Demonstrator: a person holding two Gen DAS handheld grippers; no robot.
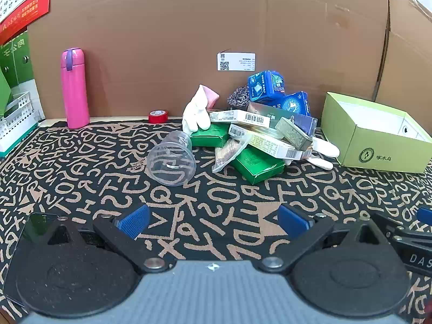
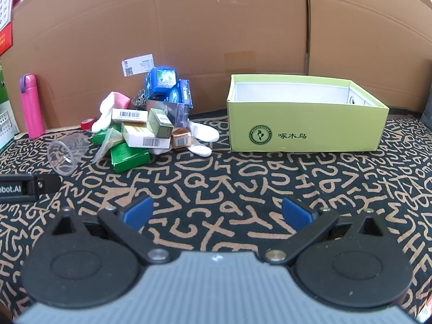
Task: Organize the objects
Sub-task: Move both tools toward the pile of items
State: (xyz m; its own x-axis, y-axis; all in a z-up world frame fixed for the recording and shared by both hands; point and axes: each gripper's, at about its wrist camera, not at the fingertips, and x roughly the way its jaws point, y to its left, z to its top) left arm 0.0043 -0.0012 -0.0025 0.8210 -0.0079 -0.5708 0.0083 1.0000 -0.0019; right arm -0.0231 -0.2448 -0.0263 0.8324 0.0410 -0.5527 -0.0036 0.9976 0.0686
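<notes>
A pile of small boxes (image 1: 259, 135) lies on the patterned cloth: green, white, blue and olive ones, with white gloves (image 1: 195, 113) and a plastic bag. The pile also shows in the right wrist view (image 2: 143, 129). A clear plastic cup (image 1: 172, 162) lies on its side left of the pile. An open light-green box (image 2: 305, 124) stands right of the pile, empty inside; it also shows in the left wrist view (image 1: 378, 137). My left gripper (image 1: 213, 222) is open and empty, short of the pile. My right gripper (image 2: 217, 216) is open and empty, in front of the green box.
A pink bottle (image 1: 74, 89) and a red tape roll (image 1: 158, 116) stand at the back left. A white basket (image 1: 16, 118) is at the far left. A cardboard wall (image 1: 189, 27) closes the back. The left gripper's body (image 2: 24, 187) shows at the right view's left edge.
</notes>
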